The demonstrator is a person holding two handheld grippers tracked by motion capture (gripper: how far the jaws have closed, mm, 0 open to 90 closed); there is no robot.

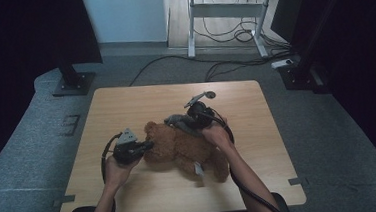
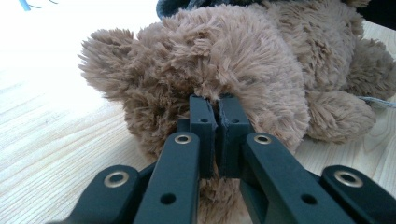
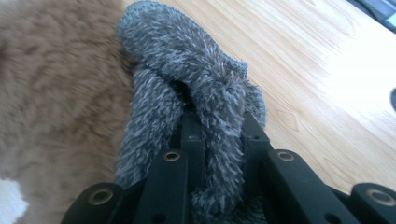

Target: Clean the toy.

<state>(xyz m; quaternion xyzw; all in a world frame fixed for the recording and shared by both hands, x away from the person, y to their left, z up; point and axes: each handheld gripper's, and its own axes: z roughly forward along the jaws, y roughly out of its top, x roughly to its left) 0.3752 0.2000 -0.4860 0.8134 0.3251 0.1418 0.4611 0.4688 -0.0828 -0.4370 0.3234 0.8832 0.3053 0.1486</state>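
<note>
A brown plush teddy bear (image 1: 184, 149) lies on the wooden table (image 1: 126, 105), near its middle. My left gripper (image 1: 148, 145) comes at the bear's left end. In the left gripper view its jaws (image 2: 217, 105) are pressed together and pinch a tuft of the bear's fur (image 2: 233, 60). My right gripper (image 1: 188, 122) is at the bear's far side, shut on a grey fuzzy cloth (image 1: 177, 121). In the right gripper view this grey cloth (image 3: 187, 70) folds up between the jaws (image 3: 219, 123) and rests against the brown fur (image 3: 56, 93).
A white tag (image 1: 199, 169) sticks out of the bear's near side. Bare tabletop stretches left, behind and to the right of the bear. On the floor beyond stand two black stand bases (image 1: 74, 84) (image 1: 296, 73), loose cables and a desk frame (image 1: 224, 8).
</note>
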